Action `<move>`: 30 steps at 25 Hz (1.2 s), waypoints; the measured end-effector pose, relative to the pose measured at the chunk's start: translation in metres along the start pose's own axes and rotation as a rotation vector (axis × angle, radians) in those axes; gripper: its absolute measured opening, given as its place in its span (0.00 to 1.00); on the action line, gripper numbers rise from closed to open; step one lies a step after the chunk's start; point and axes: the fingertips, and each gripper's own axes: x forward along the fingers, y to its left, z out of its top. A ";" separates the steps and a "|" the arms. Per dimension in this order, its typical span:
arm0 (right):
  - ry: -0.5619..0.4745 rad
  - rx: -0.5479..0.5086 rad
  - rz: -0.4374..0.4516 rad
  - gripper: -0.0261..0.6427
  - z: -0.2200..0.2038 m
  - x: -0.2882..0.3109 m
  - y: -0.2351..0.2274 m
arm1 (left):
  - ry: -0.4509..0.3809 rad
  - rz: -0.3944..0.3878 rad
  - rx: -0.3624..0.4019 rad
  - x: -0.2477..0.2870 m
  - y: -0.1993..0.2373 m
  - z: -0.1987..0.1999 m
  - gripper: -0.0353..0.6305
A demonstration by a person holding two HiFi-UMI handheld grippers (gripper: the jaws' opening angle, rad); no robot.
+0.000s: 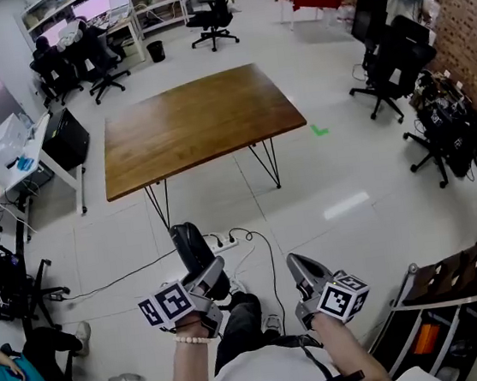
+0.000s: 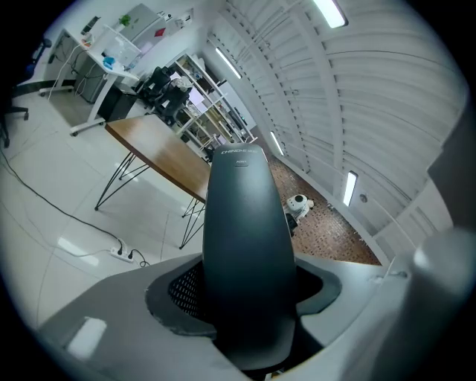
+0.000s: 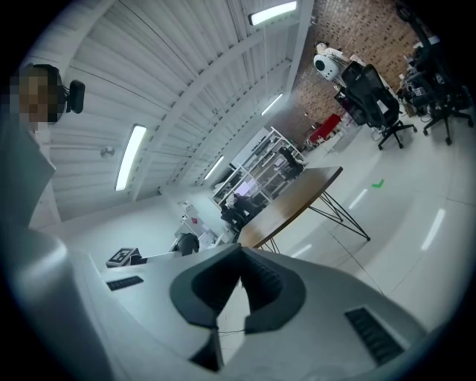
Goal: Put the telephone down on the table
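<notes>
The telephone (image 1: 192, 248) is a long black handset, and my left gripper (image 1: 208, 280) is shut on its lower part, so it sticks out forward toward the floor ahead. In the left gripper view the telephone (image 2: 245, 223) fills the middle, gripped between both pads. The brown wooden table (image 1: 196, 121) on black hairpin legs stands well ahead of both grippers, with nothing on its top; the table (image 2: 160, 152) shows far off past the handset. My right gripper (image 1: 302, 269) is beside the left one, shut with nothing in it; its tips (image 3: 239, 257) meet.
A power strip with cables (image 1: 228, 242) lies on the tiled floor between me and the table. Black office chairs (image 1: 391, 63) stand at the right, desks and chairs (image 1: 86, 40) at the back left. A seated person (image 1: 11, 377) is at the lower left, a rack (image 1: 458, 288) at the lower right.
</notes>
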 end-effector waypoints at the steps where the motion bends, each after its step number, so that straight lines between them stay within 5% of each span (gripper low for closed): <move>1: 0.000 0.005 0.000 0.05 0.001 0.003 -0.003 | 0.001 0.001 0.001 0.003 0.000 0.001 0.50; 15: -0.003 0.002 -0.015 0.04 0.045 0.054 -0.045 | 0.027 -0.013 -0.026 0.075 0.014 0.032 0.50; 30: -0.037 -0.011 -0.030 0.04 0.123 0.148 -0.075 | 0.051 -0.017 -0.027 0.164 0.032 0.122 0.50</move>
